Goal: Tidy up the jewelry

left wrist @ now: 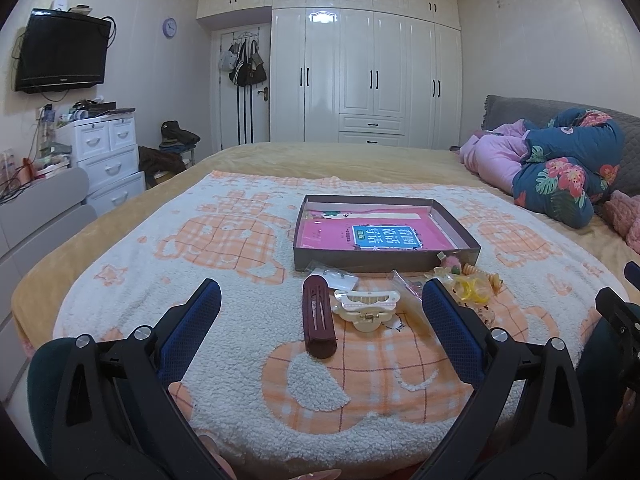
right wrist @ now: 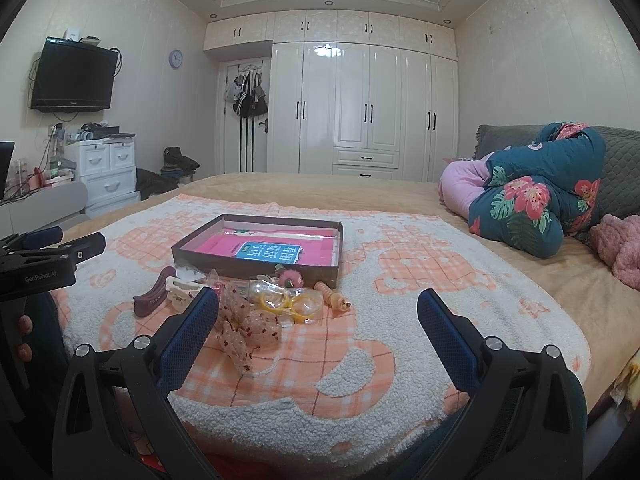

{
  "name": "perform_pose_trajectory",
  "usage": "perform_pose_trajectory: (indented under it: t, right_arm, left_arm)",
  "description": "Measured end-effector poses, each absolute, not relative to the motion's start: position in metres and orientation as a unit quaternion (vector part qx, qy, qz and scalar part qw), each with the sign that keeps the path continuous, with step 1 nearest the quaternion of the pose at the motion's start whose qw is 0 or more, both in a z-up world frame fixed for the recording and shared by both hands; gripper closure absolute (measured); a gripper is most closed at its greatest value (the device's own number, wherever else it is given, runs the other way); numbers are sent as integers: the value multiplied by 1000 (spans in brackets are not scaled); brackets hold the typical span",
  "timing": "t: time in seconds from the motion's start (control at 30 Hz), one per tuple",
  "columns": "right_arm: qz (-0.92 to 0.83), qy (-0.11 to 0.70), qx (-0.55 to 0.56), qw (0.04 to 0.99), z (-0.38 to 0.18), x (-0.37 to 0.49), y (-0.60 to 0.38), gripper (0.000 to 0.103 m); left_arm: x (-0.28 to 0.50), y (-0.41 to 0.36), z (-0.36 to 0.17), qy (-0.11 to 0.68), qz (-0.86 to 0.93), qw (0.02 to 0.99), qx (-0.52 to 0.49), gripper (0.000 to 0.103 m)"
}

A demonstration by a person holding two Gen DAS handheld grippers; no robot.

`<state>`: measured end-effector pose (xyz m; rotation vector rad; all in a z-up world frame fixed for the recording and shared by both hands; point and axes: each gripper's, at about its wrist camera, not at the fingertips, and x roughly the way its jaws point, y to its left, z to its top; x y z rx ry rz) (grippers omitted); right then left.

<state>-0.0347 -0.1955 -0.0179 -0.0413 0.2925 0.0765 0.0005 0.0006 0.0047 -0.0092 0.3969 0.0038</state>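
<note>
Both grippers are held above the blanket [left wrist: 224,320] on the bed, jaws spread wide and empty. The left gripper [left wrist: 320,300] is aimed at a maroon clip [left wrist: 319,322] and a cream claw clip [left wrist: 366,306]. The right gripper [right wrist: 318,308] is seen just beside a dotted bow [right wrist: 248,326] and bagged yellow rings [right wrist: 290,304]. All the jewelry lies in front of the box [right wrist: 256,266], outside it.

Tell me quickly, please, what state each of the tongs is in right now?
Left tongs: open, holding nothing.
Right tongs: open, holding nothing.
</note>
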Motion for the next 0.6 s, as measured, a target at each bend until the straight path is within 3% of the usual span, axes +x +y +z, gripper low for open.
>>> perform_pose_trajectory:
  t: [0.6]
  right_arm:
    - [40,145,-20,988,-19,-35,-195,6]
  left_arm:
    - [0,1,5,197,1,980,-4,11]
